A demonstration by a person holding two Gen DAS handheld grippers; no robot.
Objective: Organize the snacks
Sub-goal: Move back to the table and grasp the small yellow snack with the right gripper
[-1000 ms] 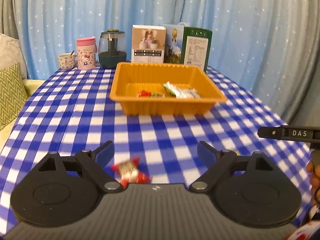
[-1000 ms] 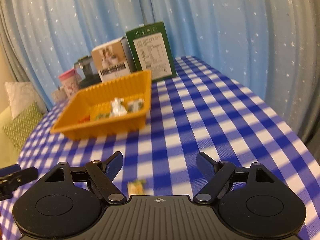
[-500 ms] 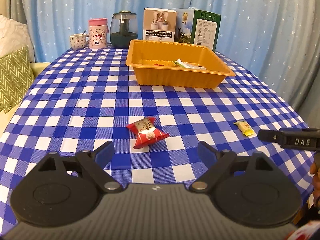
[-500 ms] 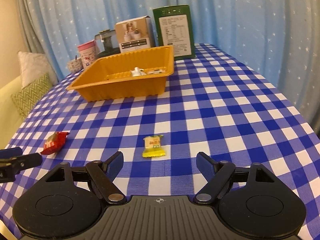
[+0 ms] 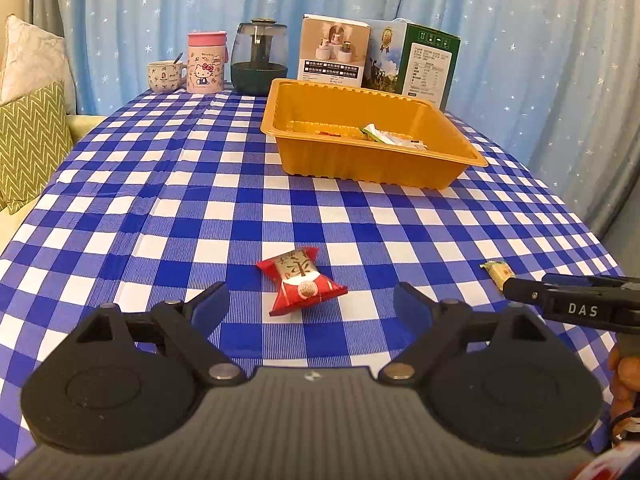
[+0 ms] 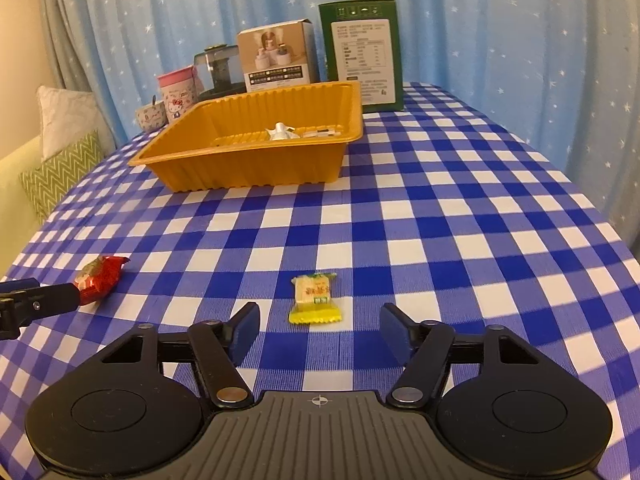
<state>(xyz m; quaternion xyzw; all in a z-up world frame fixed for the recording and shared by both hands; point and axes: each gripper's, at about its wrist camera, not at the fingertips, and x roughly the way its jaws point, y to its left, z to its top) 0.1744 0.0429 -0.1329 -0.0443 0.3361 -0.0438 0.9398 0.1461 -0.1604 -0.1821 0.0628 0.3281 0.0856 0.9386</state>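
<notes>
A blue-and-white checked cloth (image 5: pixel 224 184), an orange tray (image 5: pixel 360 164), a red snack (image 5: pixel 302 284) and a yellow snack (image 6: pixel 314 298) are seen.

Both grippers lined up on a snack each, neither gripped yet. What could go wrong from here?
1. The right gripper is closing with the yellow candy just ahead of its fingertips, not squarely between them; it may pinch only the crinkled edge.
2. The red snack lies askew to the open left gripper, so it could twist or slip.
3. Low pads might snag the checked tablecloth.

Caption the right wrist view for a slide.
Right gripper closing its jaws around a yellow candy on the checked tablecloth, orange tray beyond.
</notes>
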